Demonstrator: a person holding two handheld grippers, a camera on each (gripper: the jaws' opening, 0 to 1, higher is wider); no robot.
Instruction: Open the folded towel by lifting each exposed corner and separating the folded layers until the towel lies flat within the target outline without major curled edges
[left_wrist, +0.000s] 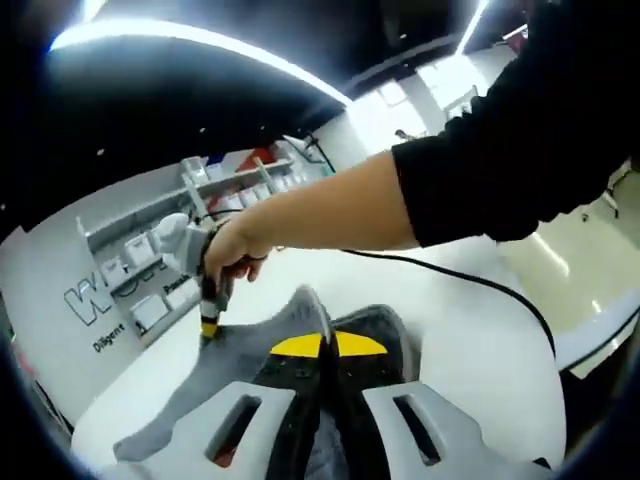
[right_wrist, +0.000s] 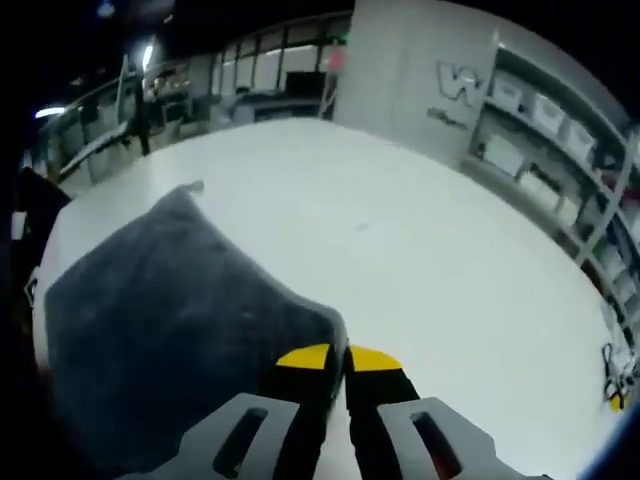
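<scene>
Both of your hand-held grippers pinched the grey towel (right_wrist: 170, 330) on the white bench (right_wrist: 450, 290).

Your left hand-held gripper (left_wrist: 327, 345) was closed on a raised fold; your right hand-held gripper (right_wrist: 338, 358) was closed on a corner, and your hand (left_wrist: 232, 250) held it.

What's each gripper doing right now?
Left gripper: shut on the grey towel.
Right gripper: shut on the towel's corner.
</scene>
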